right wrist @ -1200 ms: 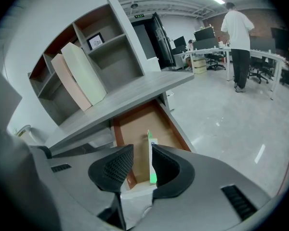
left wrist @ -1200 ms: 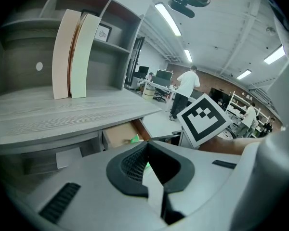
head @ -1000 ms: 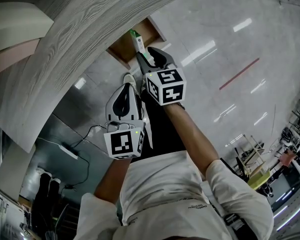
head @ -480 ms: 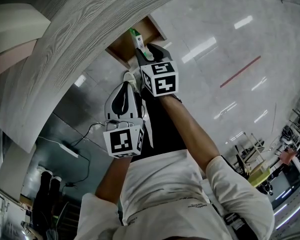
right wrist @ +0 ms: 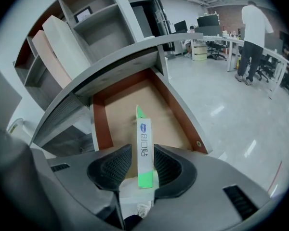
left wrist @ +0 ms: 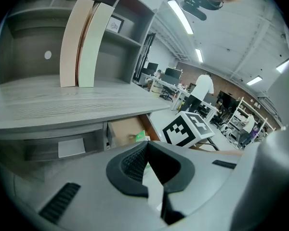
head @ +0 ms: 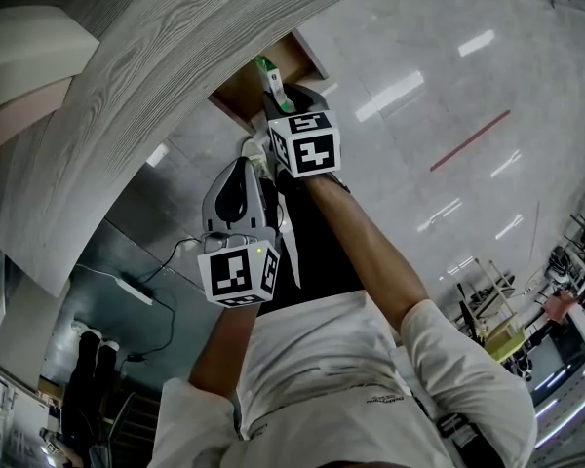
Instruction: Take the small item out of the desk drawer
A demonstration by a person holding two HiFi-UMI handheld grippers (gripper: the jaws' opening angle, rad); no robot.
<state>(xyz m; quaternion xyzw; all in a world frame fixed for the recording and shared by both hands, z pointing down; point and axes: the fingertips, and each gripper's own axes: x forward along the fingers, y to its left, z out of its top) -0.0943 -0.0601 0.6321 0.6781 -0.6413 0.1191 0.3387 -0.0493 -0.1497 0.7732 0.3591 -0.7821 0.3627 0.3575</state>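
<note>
Both jaws of the right gripper, wide but just narrowing, have sunk astride the box in the drawer, so gripping looks next; the left gripper is closed.

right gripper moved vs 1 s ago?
Yes. The right gripper has shifted up-left in the head view, nearer the open drawer; its jaws have just been closing, with the green-white box between them.

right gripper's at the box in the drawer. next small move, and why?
Probably close the right gripper fully onto the slim white-and-green box. The box already stands between its jaws above the open drawer. The jaws have just been closing, yet a gap shows between the box and one pad, so it doesn't look gripped firmly enough to lift.
</note>
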